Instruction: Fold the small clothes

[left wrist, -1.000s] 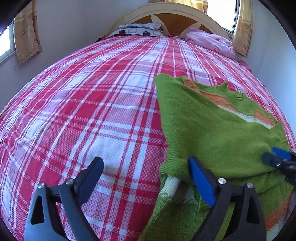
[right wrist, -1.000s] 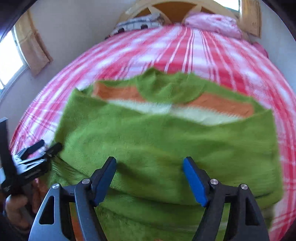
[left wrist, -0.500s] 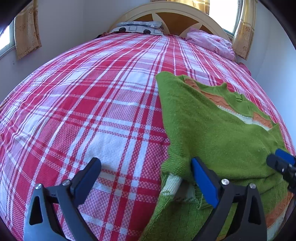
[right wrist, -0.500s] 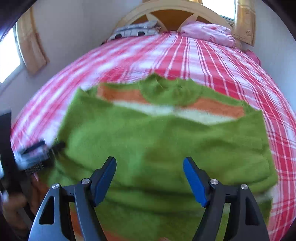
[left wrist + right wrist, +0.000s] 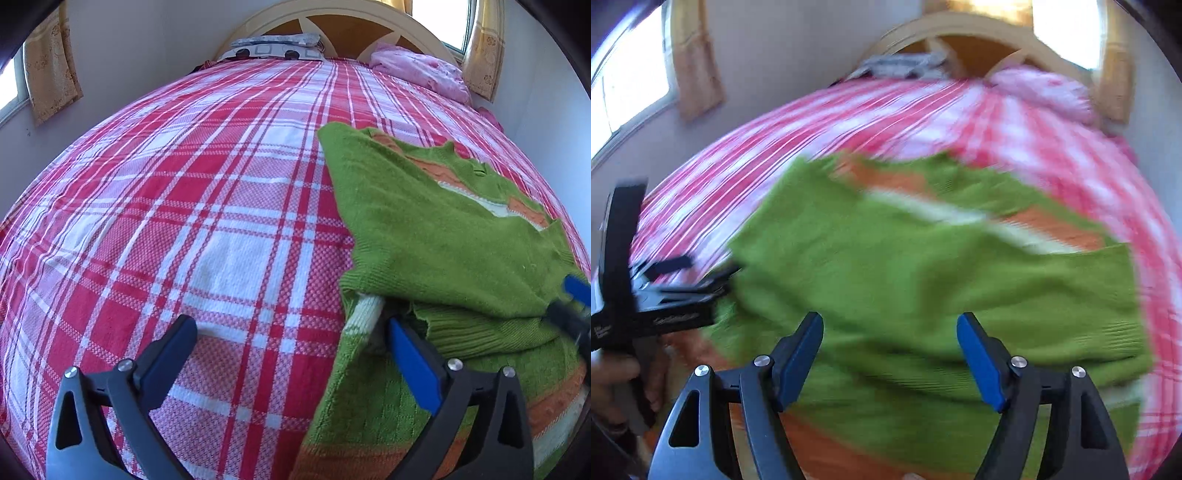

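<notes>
Two open grippers hover over a half-folded green knitted sweater with orange and white stripes (image 5: 436,236) on the red-and-white plaid bed cover (image 5: 207,206).

One fold looks done: a plain green layer lies doubled over the striped part, its ribbed edge raised near the bed's near end, with striped knit showing beneath. The left gripper (image 5: 291,354) stands wide open and holds nothing; its blue right finger (image 5: 413,369) sits just beside or under that ribbed edge, while the other finger is over bare cover. The right gripper (image 5: 890,354), in a motion-blurred view, is also spread wide and empty above the sweater's middle. Further folds likely remain. A pink bundle (image 5: 417,70) and a patterned pillow (image 5: 273,46) rest well apart by the headboard (image 5: 332,22).
</notes>
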`<action>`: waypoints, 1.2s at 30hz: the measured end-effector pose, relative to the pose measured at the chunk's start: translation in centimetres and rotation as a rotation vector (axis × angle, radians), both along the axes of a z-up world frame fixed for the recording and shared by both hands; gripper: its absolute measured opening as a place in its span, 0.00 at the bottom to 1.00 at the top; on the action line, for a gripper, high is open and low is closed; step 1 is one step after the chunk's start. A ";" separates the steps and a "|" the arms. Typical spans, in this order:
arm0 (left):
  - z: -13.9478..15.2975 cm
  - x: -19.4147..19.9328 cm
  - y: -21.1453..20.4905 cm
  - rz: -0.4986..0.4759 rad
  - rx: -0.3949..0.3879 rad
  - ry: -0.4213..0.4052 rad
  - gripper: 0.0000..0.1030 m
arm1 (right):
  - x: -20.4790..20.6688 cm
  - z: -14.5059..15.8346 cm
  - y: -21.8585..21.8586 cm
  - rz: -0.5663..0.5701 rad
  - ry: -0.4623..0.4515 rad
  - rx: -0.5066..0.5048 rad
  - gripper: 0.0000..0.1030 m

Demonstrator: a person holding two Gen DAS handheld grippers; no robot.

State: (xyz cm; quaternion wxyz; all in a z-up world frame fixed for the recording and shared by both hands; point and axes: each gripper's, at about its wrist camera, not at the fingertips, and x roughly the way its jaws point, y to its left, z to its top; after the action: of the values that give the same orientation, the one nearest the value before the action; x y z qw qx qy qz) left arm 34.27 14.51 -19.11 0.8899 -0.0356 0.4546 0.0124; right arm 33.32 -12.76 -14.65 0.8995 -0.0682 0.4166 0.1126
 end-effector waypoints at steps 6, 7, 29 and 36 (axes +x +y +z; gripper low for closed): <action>0.1 -0.1 0.3 0.003 -0.019 -0.010 1.00 | 3.2 -1.8 -10.4 -0.229 0.126 0.035 0.72; 0.1 -0.2 0.3 0.003 -0.021 -0.010 1.00 | 2.9 -2.2 -11.7 -0.218 0.127 0.089 0.70; 2.6 -6.5 -1.3 -0.079 -0.037 -0.100 1.00 | -2.9 -1.2 -11.8 -0.184 0.069 0.083 0.69; 3.6 -8.4 -2.3 -0.130 -0.042 -0.129 1.00 | -4.9 -1.2 -12.7 -0.199 0.072 0.074 0.69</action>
State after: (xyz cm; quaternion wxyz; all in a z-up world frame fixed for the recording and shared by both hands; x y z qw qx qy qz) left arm 25.84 12.16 -15.50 0.9154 -0.0253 0.3978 -0.0572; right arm 28.44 -25.45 -15.89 0.8927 0.0106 0.4487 0.0403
